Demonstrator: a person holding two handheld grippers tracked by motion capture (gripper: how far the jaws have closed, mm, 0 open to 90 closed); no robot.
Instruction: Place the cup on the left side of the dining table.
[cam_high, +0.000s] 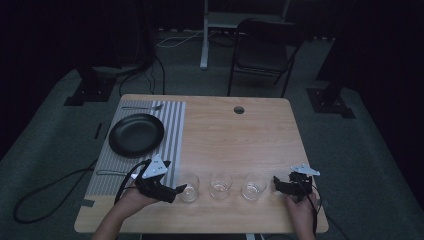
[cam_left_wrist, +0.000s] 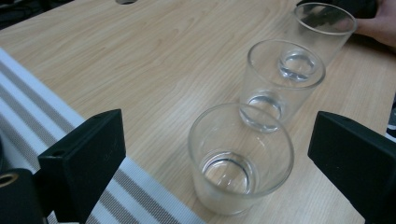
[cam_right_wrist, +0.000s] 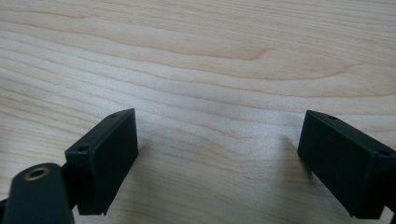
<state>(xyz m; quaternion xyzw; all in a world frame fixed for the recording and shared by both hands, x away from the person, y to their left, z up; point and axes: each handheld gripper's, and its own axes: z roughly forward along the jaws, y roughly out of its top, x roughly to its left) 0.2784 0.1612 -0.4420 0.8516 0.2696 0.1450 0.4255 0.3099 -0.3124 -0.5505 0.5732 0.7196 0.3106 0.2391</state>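
Reaching with left gripper (cam_left_wrist: 217, 154), jaws spread, around nearest clear glass tumbler (cam_left_wrist: 240, 161); not yet clamped. Needing closure next. Right gripper (cam_right_wrist: 217, 158) parted, holding nothing.

I count three glasses (cam_high: 189, 187) (cam_high: 220, 185) (cam_high: 253, 186) in row right of striped mat (cam_high: 172, 125); one black plate (cam_high: 136, 134), two utensils (cam_high: 142, 107) (cam_high: 111, 173) on mat.

Clear, glossy glass tumblers (cam_left_wrist: 240, 161) — on a smooth, pale wood-grain table (cam_left_wrist: 154, 60) — beside a striped woven mat (cam_high: 172, 127).

No readable text, label, brand or number appears on anything here.
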